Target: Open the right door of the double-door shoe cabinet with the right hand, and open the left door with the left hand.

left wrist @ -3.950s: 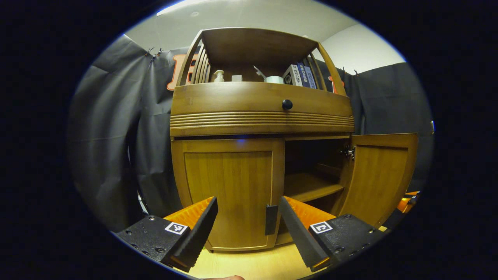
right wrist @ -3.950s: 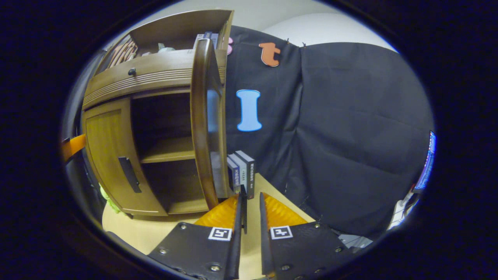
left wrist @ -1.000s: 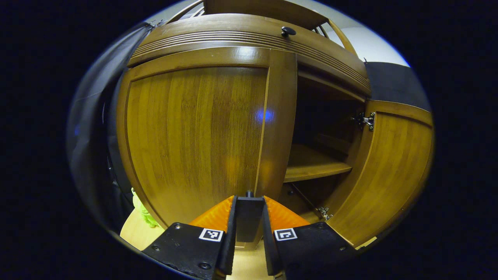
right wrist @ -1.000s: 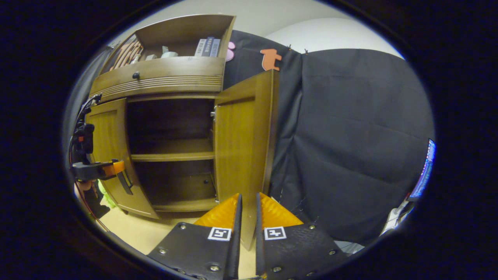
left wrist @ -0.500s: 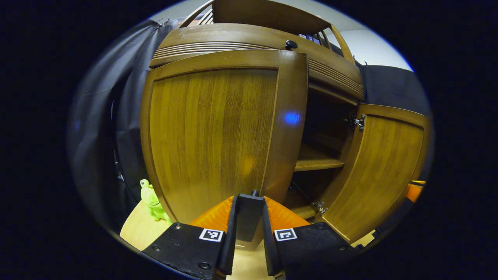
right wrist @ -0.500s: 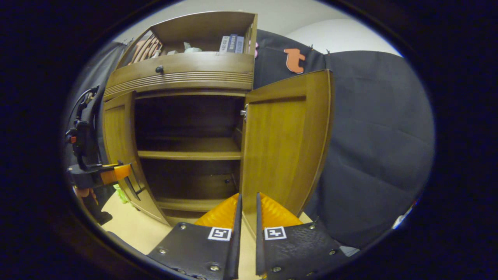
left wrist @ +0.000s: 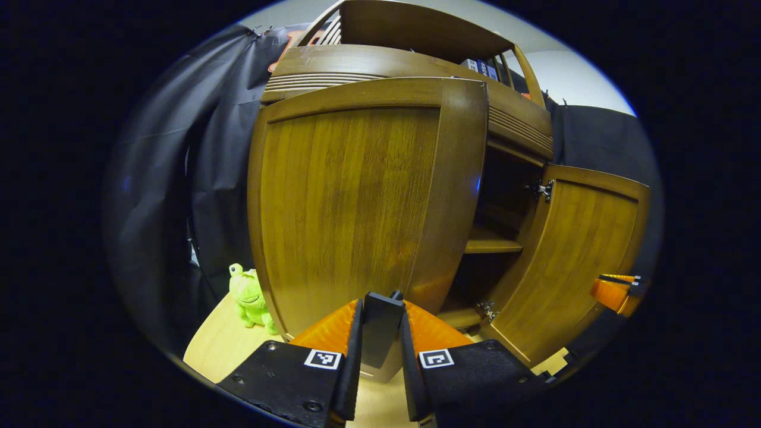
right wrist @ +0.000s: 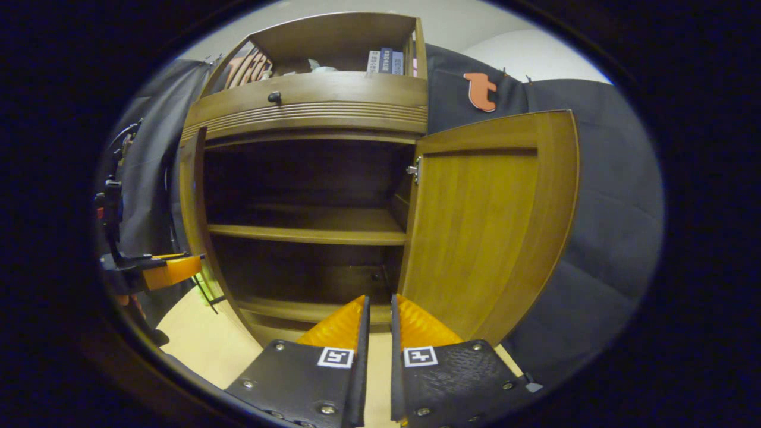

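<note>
In the left gripper view the wooden shoe cabinet (left wrist: 410,59) has its left door (left wrist: 351,202) swung partway out toward me. My left gripper (left wrist: 381,309) is shut on that door's dark handle (left wrist: 380,333). The right door (left wrist: 574,261) stands wide open, and my right gripper (left wrist: 615,291) shows past its outer edge. In the right gripper view the right door (right wrist: 487,226) hangs open and the left door (right wrist: 193,202) shows edge-on. My right gripper (right wrist: 379,300) is shut with nothing between its fingers, low in front of the cabinet. The left gripper (right wrist: 160,270) holds the handle at the far left.
Inside the cabinet a bare shelf (right wrist: 309,233) crosses the middle. A drawer with a dark knob (right wrist: 274,96) sits above the doors, with books (right wrist: 385,61) on the top shelf. A green toy frog (left wrist: 247,295) sits on the light floor beside the cabinet's left side.
The left door has swung further out with my left gripper still on its handle. The right gripper view has turned left, so the open cabinet sits more central.
</note>
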Action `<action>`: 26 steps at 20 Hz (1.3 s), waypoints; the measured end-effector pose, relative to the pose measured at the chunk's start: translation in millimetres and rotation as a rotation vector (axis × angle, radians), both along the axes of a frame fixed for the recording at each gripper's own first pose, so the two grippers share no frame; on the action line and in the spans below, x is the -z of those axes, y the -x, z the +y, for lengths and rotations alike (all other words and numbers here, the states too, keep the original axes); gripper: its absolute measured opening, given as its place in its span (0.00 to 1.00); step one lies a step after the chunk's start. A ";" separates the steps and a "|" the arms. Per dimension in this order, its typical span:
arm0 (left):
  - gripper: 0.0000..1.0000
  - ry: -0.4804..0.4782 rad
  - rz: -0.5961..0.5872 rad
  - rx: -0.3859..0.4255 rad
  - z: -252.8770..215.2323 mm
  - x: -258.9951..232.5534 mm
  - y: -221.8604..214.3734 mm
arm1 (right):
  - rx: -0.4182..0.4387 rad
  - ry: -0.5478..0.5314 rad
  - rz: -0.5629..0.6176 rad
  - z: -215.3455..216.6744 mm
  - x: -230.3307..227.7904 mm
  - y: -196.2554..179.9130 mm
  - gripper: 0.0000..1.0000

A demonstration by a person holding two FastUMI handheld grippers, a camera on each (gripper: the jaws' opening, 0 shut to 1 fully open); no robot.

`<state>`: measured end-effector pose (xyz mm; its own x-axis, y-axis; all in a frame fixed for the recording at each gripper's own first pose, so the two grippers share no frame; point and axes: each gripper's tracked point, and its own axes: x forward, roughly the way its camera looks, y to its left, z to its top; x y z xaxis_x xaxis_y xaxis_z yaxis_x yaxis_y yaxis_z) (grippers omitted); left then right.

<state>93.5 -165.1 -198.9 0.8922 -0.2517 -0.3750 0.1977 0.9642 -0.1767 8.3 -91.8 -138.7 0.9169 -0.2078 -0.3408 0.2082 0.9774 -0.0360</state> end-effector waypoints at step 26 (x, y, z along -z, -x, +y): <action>0.33 -0.005 0.012 -0.175 75.7 -11.5 43.7 | -0.231 -0.057 0.024 82.4 18.0 -25.6 0.17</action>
